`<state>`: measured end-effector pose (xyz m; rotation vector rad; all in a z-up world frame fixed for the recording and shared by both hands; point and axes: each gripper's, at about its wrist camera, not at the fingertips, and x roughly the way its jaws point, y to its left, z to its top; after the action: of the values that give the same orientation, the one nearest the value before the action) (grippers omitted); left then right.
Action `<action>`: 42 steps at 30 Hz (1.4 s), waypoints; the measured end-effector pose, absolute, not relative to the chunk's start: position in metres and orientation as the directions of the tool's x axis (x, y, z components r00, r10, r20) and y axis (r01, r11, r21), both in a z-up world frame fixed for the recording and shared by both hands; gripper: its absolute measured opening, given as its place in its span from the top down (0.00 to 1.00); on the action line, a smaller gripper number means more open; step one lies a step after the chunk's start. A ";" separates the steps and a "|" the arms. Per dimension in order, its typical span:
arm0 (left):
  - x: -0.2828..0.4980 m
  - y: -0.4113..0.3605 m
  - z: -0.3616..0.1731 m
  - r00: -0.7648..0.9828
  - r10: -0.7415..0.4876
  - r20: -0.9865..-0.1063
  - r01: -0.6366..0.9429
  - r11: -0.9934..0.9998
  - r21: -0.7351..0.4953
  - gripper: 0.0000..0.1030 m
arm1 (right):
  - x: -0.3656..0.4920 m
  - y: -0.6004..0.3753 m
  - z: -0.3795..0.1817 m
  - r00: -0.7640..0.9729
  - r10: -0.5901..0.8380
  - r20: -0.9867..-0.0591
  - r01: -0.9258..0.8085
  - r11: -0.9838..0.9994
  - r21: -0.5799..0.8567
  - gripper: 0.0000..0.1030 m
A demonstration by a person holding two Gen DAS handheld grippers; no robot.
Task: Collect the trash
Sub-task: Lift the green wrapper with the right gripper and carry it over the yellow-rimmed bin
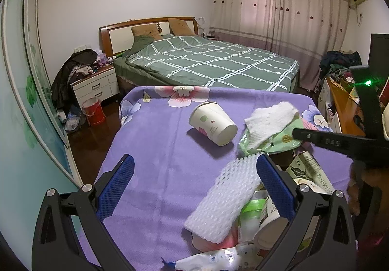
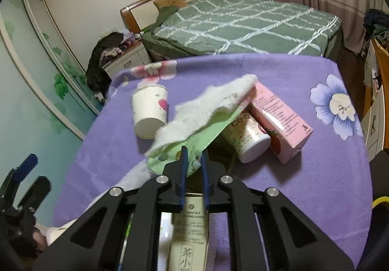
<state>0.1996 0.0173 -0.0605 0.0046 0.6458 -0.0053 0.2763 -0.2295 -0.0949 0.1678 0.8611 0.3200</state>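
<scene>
My right gripper (image 2: 193, 153) is shut on a light green plastic wrapper (image 2: 184, 149) and holds it above the purple floral table cover (image 2: 316, 173). A white tissue (image 2: 206, 108) lies on top of the wrapper. The wrapper (image 1: 274, 139) and tissue (image 1: 269, 120) also show in the left wrist view. My left gripper (image 1: 194, 171) is open and empty over the cover; a white foam net sleeve (image 1: 228, 200) lies by its right finger. A paper cup (image 1: 212, 122) lies on its side mid-table. A pink carton (image 2: 279, 115) and a white bottle (image 2: 248, 139) lie beyond the wrapper.
A pile of trash sits under my left gripper, with a tea box (image 1: 313, 173) and cups (image 1: 267, 220). A green bed (image 1: 209, 62) stands beyond the table, a nightstand (image 1: 97, 86) and red bucket (image 1: 93, 113) at left, a wooden cabinet (image 1: 340, 105) at right.
</scene>
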 end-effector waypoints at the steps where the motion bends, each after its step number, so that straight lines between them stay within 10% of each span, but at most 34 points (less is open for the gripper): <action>1: 0.199 0.018 -0.060 0.800 -0.004 -0.600 0.007 1.000 0.003 0.03 | 0.273 -0.231 -0.090 0.622 0.336 -0.707 -0.207 0.942 0.266 0.95; 22: 0.150 0.013 -0.037 0.836 -0.045 -0.547 0.049 0.999 -0.008 0.03 | 0.200 -0.258 -0.006 0.829 0.154 -0.537 -0.169 0.985 0.023 0.99; 42: 0.132 -0.003 -0.027 0.836 -0.069 -0.544 0.084 0.996 0.003 0.04 | 0.133 -0.294 0.039 0.883 0.218 -0.415 -0.204 0.976 0.079 0.99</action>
<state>0.1320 -0.0029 -0.0270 0.0269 0.5745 -0.0806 0.1328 -0.2936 0.0389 0.0334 0.4361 0.2198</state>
